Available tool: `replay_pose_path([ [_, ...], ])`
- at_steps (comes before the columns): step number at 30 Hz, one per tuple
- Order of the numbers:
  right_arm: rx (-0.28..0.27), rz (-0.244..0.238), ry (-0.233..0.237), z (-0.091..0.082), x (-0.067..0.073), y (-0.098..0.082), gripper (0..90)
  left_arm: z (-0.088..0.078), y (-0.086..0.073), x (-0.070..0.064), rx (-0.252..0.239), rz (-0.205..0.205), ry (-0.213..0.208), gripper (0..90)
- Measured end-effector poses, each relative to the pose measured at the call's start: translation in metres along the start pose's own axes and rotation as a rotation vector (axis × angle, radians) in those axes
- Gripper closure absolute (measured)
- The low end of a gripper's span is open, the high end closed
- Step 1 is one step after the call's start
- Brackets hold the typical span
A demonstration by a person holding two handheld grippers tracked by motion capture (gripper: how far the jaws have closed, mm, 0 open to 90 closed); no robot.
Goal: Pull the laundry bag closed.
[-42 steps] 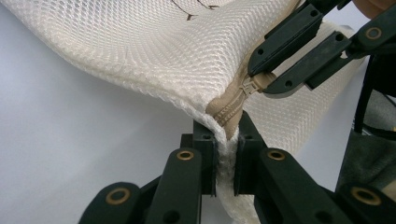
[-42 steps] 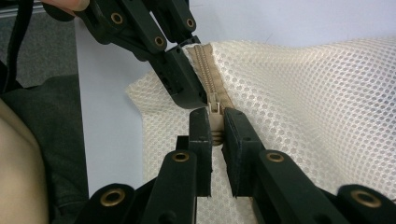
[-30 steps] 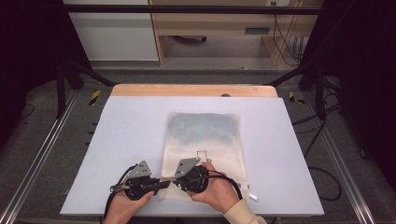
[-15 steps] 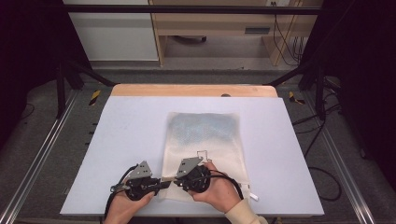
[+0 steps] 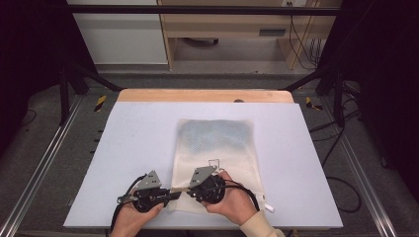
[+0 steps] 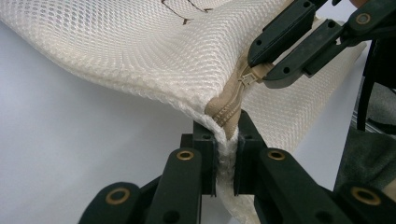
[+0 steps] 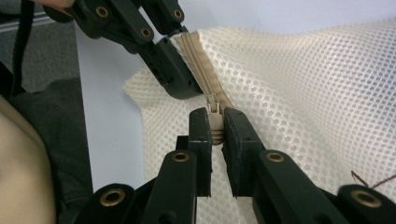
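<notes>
My left tool [image 6: 226, 161] clamps the mesh bag [image 5: 217, 148] corner; my right tool [image 7: 215, 135] pinches the zipper pull [image 7: 214, 114], zipper running rightward along the near edge.

The mesh laundry bag [image 5: 217, 148] is cream-white with a honeycomb weave (a blue-grey tint shows through its far half) and carries a small dark line drawing. Its zipper [image 7: 198, 56] is beige. The table [image 5: 138, 138] is pale lavender-grey, and both grippers' jaws are black.
</notes>
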State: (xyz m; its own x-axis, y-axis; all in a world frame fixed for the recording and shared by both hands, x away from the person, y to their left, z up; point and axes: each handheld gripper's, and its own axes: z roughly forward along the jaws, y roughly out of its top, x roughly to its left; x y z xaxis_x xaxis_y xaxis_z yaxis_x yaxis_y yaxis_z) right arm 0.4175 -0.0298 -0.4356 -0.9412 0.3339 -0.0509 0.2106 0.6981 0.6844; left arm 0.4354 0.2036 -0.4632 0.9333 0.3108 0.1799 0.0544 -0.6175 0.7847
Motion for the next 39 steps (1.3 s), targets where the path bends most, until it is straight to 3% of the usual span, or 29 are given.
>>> replay_pose_path([
  [39, 0.011, 0.068, -0.034, -0.019, -0.011, -0.025, 82.3, 0.002, 0.002, -0.002, 0.002, 0.014, -0.011, 82.3],
])
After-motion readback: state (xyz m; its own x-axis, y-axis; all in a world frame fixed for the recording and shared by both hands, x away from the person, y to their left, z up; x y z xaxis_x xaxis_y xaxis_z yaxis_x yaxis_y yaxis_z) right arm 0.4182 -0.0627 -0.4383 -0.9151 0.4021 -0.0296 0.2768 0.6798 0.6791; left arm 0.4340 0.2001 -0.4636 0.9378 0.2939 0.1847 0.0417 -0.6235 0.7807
